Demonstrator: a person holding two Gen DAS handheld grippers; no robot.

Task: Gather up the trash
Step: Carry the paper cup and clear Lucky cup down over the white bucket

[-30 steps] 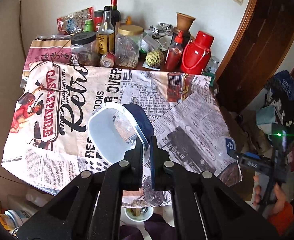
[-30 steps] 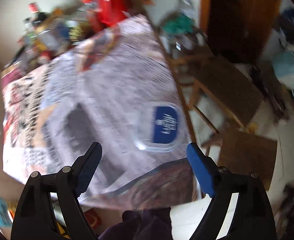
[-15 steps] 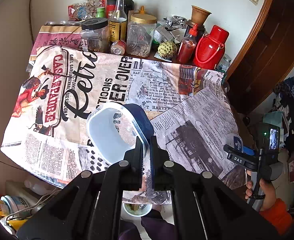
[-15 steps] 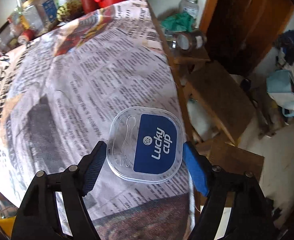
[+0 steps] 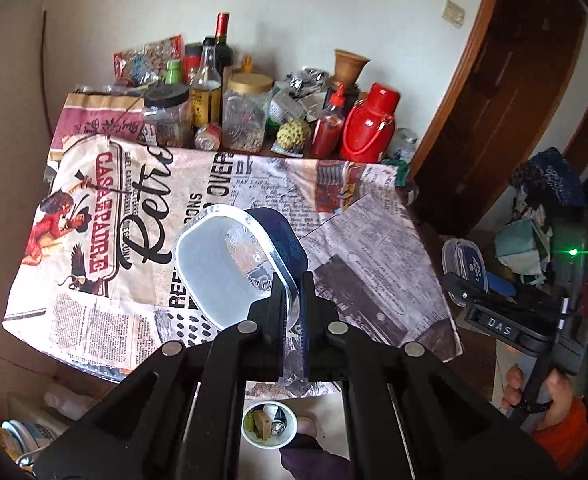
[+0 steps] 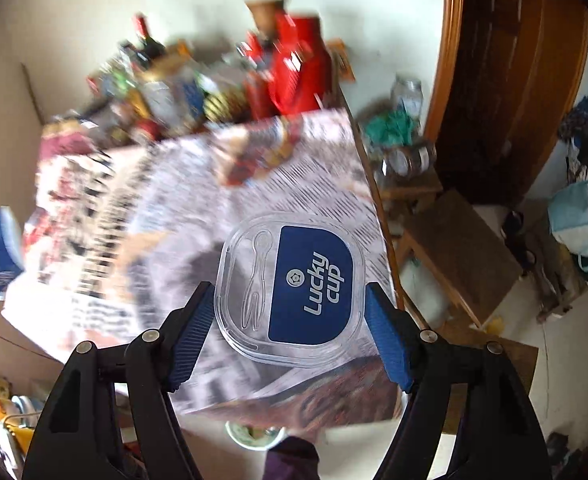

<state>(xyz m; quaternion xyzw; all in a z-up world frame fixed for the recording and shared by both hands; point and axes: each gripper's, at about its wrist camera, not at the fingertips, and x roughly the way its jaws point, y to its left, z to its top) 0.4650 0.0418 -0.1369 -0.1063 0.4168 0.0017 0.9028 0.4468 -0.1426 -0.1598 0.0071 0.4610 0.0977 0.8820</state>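
My left gripper pinches the empty Lucky Cup tub's rim, my right gripper clamps its lid edgewise above the tablecloth; carry both level to the bin.

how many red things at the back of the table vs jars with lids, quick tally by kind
red jug: 1, the red jug
red sauce bottle: 1, the sauce bottle
red-capped wine bottle: 1, the wine bottle
lidded jars: 2, the black-lid jar and the gold-lid jar
total: 5
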